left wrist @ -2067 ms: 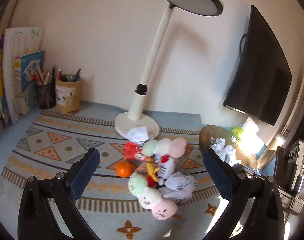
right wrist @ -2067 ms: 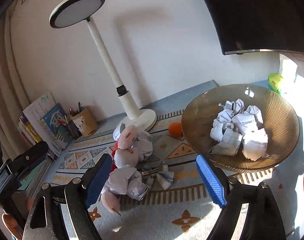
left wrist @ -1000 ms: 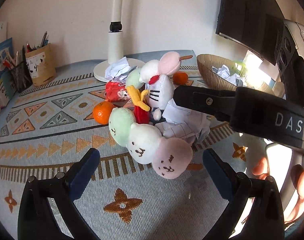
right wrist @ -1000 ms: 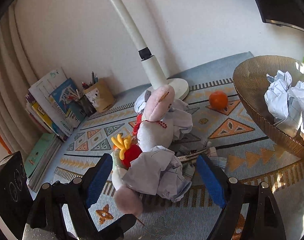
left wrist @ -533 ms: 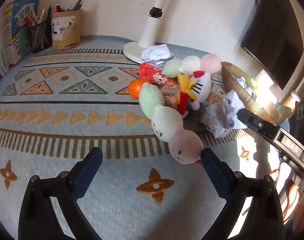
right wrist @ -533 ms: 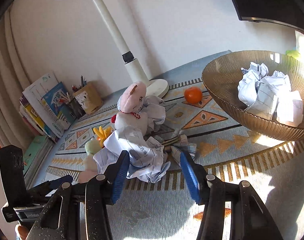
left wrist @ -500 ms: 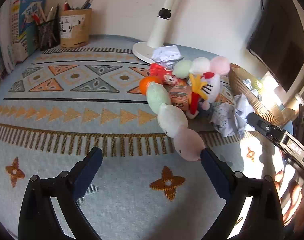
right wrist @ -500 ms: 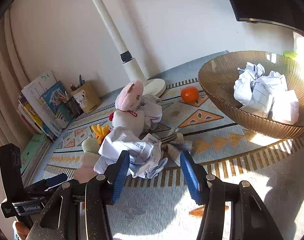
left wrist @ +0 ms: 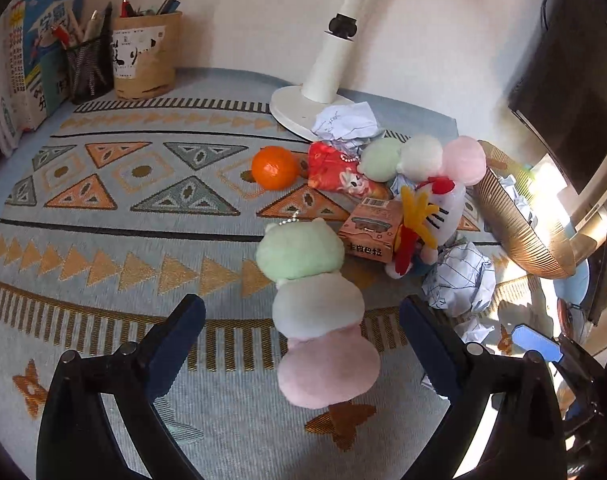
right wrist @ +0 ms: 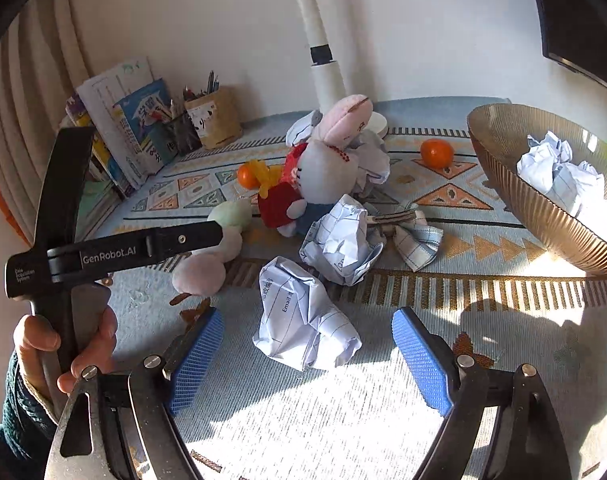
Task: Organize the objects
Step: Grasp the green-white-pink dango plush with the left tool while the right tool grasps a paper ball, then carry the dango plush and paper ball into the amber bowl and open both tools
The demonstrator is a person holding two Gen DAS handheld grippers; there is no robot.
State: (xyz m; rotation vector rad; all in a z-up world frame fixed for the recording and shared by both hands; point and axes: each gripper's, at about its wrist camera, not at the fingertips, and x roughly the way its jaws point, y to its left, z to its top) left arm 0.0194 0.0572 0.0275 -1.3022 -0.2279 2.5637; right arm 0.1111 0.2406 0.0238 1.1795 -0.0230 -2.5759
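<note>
The right claw (right wrist: 305, 354) was opening around, not gripping, the paper ball (right wrist: 303, 316) beside the bowl (right wrist: 543, 216); closing off-center risked slippage.

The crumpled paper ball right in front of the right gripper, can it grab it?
Probably yes. The paper ball lies loose on the mat, between the right gripper fingers; its jaws are opening and nothing blocks it.
</note>
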